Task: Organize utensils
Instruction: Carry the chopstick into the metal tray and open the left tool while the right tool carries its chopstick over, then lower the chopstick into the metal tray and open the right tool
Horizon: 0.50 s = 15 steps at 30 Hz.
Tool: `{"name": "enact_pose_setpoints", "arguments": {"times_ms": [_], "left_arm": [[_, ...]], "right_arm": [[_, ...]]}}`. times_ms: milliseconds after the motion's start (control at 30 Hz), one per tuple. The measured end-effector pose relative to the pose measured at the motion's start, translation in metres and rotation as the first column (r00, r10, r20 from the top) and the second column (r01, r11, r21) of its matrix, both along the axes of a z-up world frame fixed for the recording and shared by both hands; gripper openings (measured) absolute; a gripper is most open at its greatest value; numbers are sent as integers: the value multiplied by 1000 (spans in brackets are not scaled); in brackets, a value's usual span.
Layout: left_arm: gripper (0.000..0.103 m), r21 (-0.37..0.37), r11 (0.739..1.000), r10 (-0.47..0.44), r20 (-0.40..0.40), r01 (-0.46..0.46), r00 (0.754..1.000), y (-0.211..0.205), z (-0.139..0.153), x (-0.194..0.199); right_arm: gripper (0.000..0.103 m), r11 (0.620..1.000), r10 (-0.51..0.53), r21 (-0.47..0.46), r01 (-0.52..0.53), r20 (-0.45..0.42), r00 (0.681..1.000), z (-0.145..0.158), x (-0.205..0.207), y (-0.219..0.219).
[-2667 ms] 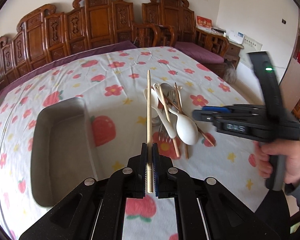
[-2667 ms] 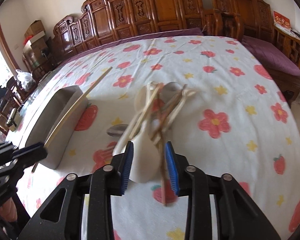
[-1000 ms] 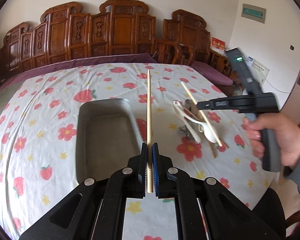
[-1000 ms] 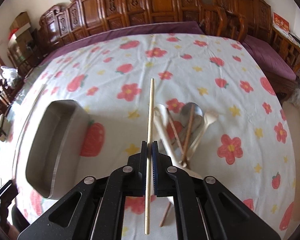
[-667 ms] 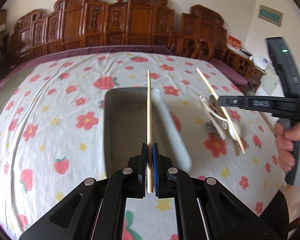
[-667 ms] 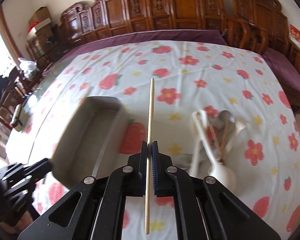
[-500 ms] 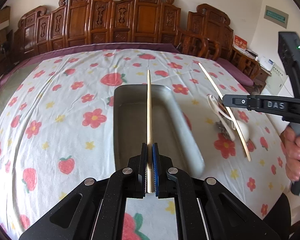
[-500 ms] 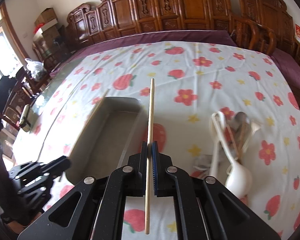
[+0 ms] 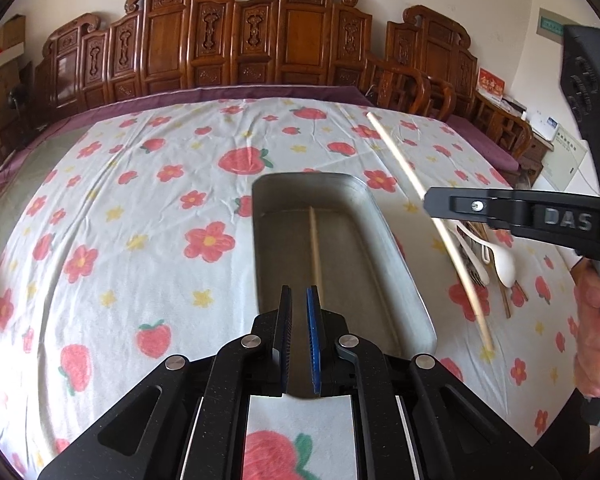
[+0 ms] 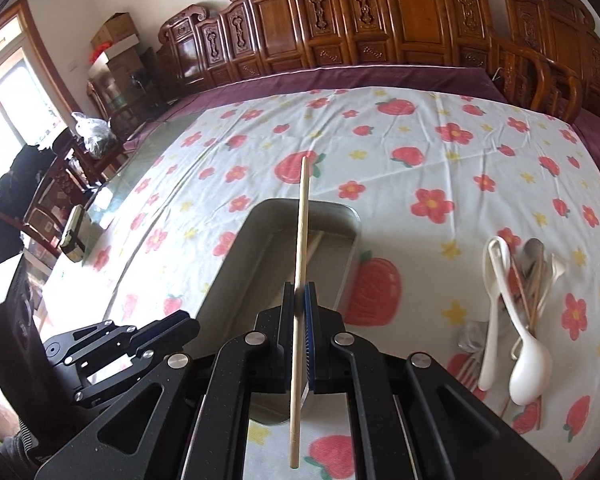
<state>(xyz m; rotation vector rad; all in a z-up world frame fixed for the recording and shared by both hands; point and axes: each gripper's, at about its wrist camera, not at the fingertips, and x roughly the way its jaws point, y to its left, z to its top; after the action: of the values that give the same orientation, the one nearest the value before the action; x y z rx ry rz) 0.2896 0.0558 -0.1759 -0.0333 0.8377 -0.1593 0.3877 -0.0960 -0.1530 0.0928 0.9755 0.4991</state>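
Note:
A metal tray [image 9: 396, 256] lies on the flowered tablecloth, and one light wooden chopstick [image 9: 315, 248] lies inside it. My left gripper [image 9: 298, 304] is open and empty just above the tray's near end. My right gripper [image 10: 299, 300] is shut on a second wooden chopstick [image 10: 300, 248], held above the tray [image 10: 236, 264]. That held chopstick [image 9: 428, 208] also shows right of the tray in the left wrist view. A pile of utensils [image 10: 516, 312] with white spoons and brown chopsticks lies right of the tray.
Carved wooden chairs [image 9: 260, 40] line the far side of the table. The person's hand [image 9: 596, 320] holds the right gripper's handle at the right edge. A small box [image 10: 74, 236] sits at the table's left side.
My left gripper opened and let go of its chopstick, which now lies in the tray. My right gripper, still holding its chopstick, moved left over the tray.

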Motion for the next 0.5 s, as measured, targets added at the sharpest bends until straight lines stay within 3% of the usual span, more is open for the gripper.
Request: {"name": "enact_pose_setpoints", "arguments": {"times_ms": [500], "left_arm": [[7, 22, 1000, 12, 48, -13, 999, 25, 14, -19]], "right_arm": [[6, 1000, 11, -4, -12, -23, 1000, -30, 15, 47]]}}
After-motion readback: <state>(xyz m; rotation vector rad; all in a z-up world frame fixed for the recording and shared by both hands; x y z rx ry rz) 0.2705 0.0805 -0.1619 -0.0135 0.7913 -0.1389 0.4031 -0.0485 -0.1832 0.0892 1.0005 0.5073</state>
